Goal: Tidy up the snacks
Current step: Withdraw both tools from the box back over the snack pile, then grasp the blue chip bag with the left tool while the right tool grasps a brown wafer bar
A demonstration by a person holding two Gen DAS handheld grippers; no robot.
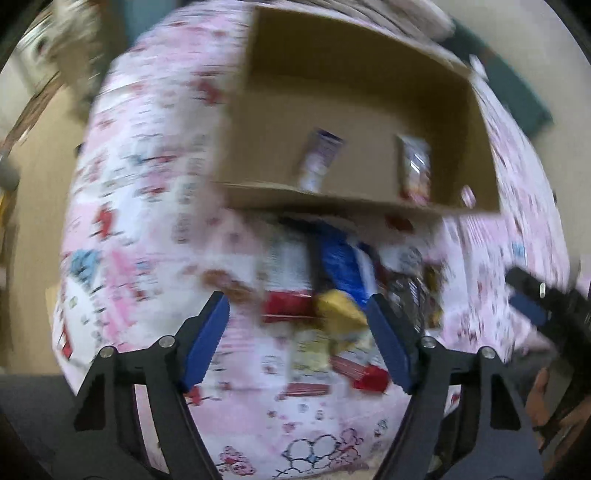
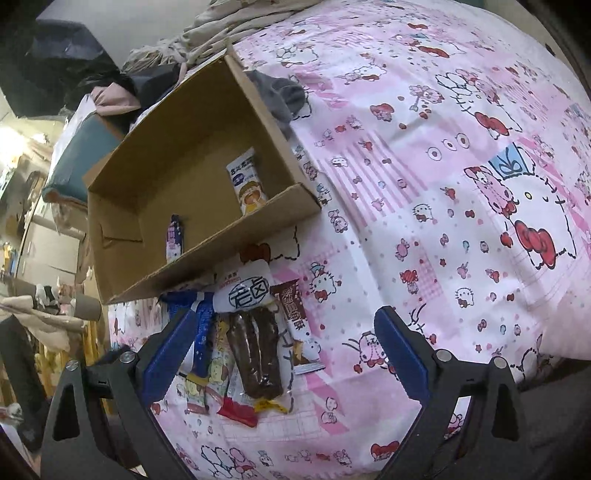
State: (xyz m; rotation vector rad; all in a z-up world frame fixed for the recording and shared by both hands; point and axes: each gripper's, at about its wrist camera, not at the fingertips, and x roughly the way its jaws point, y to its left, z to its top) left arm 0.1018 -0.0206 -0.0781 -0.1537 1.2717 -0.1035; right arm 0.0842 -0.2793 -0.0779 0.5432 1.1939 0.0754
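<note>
A brown cardboard box (image 1: 258,122) lies open on a pink cartoon bedsheet (image 2: 443,184); it also shows in the right wrist view (image 2: 147,177). Inside it lie two snack packets: a white and orange one (image 2: 246,181) and a slim purple one (image 2: 173,238). In the blurred left wrist view they show as a white packet (image 1: 319,160) and a reddish packet (image 1: 415,168). A pile of snack packets (image 1: 332,295) lies just in front of the box, with a clear pack of brown sausage (image 2: 255,354) on top. My left gripper (image 1: 297,339) is open above the pile. My right gripper (image 2: 282,354) is open over the sausage pack and is seen at the right edge of the left view (image 1: 532,299).
Crumpled beige and grey cloth (image 2: 221,33) lies behind the box. A teal cushion (image 2: 79,162) and room clutter sit beyond the bed's far edge. The sheet stretches wide to the right of the pile.
</note>
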